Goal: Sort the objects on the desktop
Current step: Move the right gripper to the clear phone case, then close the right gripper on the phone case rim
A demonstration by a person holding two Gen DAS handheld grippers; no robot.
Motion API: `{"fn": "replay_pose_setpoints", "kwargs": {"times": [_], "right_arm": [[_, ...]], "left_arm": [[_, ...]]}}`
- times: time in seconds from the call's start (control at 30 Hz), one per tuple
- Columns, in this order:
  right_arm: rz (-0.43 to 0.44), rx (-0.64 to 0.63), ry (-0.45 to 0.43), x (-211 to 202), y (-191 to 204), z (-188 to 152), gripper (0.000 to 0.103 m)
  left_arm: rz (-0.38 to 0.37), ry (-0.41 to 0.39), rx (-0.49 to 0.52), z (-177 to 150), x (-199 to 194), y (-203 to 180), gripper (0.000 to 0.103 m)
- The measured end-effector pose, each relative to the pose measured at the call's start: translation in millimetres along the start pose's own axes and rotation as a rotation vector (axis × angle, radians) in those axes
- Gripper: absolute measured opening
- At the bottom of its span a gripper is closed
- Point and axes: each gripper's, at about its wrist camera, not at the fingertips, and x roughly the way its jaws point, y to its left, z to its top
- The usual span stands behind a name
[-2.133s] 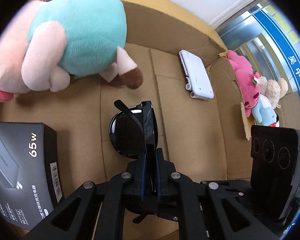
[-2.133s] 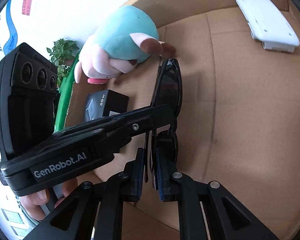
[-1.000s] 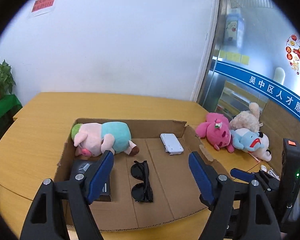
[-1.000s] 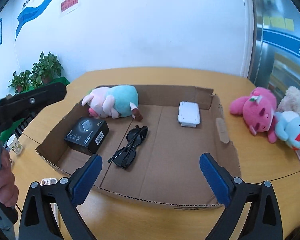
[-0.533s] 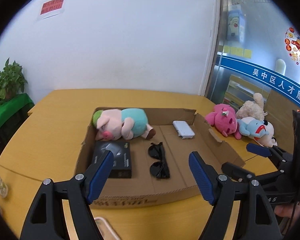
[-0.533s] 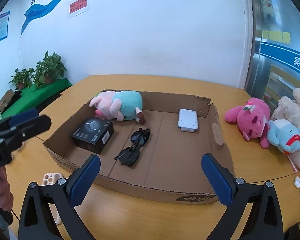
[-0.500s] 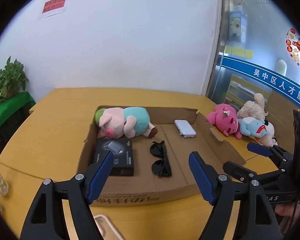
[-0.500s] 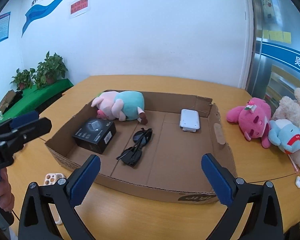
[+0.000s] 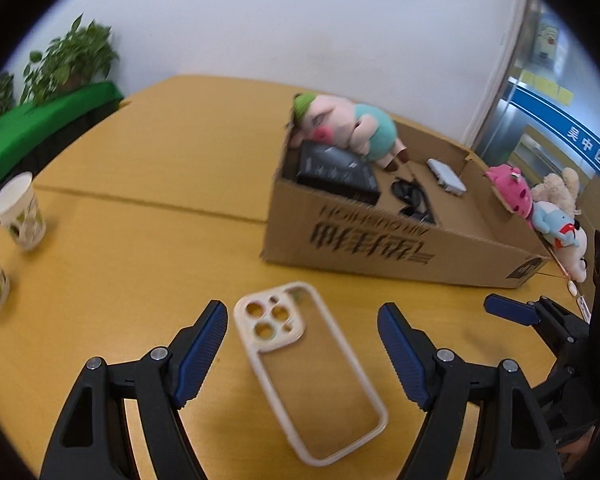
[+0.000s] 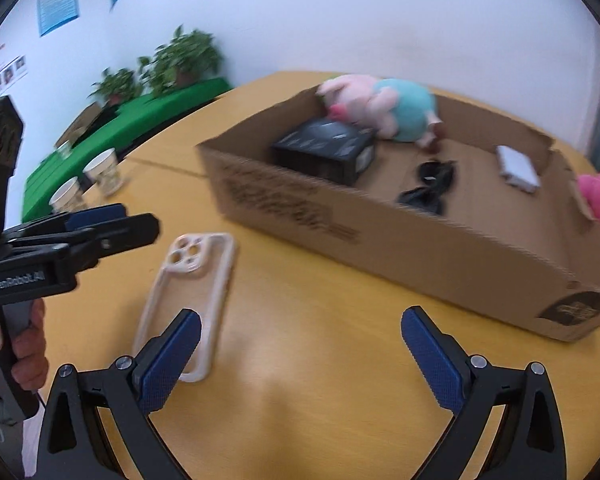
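— cream-rimmed phone case (image 9: pixel 308 368), lying flat on the table (image 9: pixel 148 184), out of the box (image 9: pixel 384 240). see it?

— yes. left gripper (image 9: pixel 302 354) hangs over it with both blue pads spread wide, the case showing between them, nothing gripped.

— and the right gripper (image 10: pixel 300 354)?

— spread wide too, holding nothing. from its camera the case sits at about nine o'clock, just beside its left pad (image 10: pixel 170 360).

— what's in the box?

— plush pig (image 10: pixel 380 110) against the far wall, black carton (image 10: pixel 324 148) touching it, sunglasses (image 10: pixel 430 188) on the floor in the middle, a white device (image 10: pixel 518 168) toward two o'clock.

— outside it?

— plush toys (image 9: pixel 540 204) by the box's right end, paper cups (image 9: pixel 18 212) off at nine o'clock from the left camera, plants (image 10: pixel 180 60) behind.
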Motion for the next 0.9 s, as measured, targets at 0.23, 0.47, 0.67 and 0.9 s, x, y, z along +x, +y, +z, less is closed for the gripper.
{"fn": "replay_pose_setpoints", "kwargs": {"times": [0.23,0.47,0.67,0.9], "right_arm": [[0.129,-0.067,0.064,28.5,40.2,-9.1,0.098],[0.199,-0.188,0.103,46.1,83.3,-27.2,0.099],[0.126,-0.242,0.101,52.6,92.2,-40.3,0.081],[0.113,-0.163,0.096,37.2,58.9,-52.7,0.08]], "left_arm": [[-0.024,0.095,-0.091,-15.1,18.7,23.3,0.077],[-0.094,0.199,-0.147,-20.5,44.9,27.4,0.073],[-0.142,0.218,-0.106,-21.2,50.1,9.8,0.07],[-0.231,0.233,-0.071,-23.0,55.0,-27.1,0.064]]}}
